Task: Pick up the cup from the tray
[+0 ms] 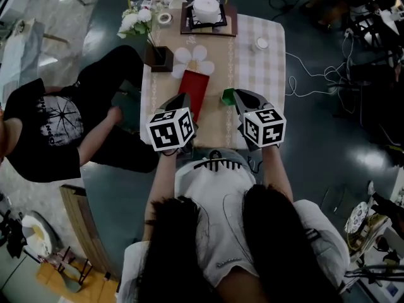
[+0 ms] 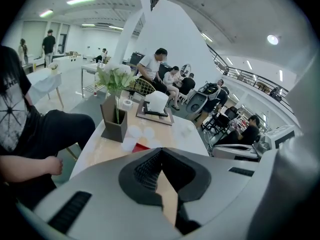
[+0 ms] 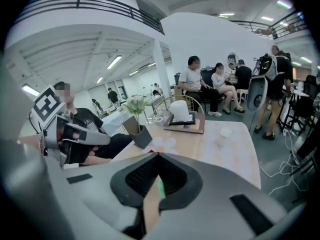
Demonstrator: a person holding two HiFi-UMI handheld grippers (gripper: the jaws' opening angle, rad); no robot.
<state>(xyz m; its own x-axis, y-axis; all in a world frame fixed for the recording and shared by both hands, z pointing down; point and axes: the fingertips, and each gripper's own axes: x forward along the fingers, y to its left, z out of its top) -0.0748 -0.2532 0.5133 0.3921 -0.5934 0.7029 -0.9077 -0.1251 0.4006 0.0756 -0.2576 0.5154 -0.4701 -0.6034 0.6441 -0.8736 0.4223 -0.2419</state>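
A white cup [image 1: 206, 7] stands on a dark tray [image 1: 189, 25] at the far end of the table; it also shows as the cup [image 2: 158, 102] in the left gripper view and the cup [image 3: 181, 111] in the right gripper view. Both grippers hover over the near end, well short of the tray. My left gripper [image 1: 180, 101] is shut, tips [image 2: 161, 150] meeting with nothing between them. My right gripper [image 1: 243, 97] is shut too, tips [image 3: 158, 155] together. A small green object [image 1: 228, 96] lies just left of it.
A red flat packet [image 1: 194, 87] lies between the grippers and a white flower-shaped mat [image 1: 194, 59]. A dark vase with white flowers [image 1: 159, 57] stands at the table's left edge. A small white dish [image 1: 261, 43] sits far right. A person [image 1: 50, 125] sits close at the left.
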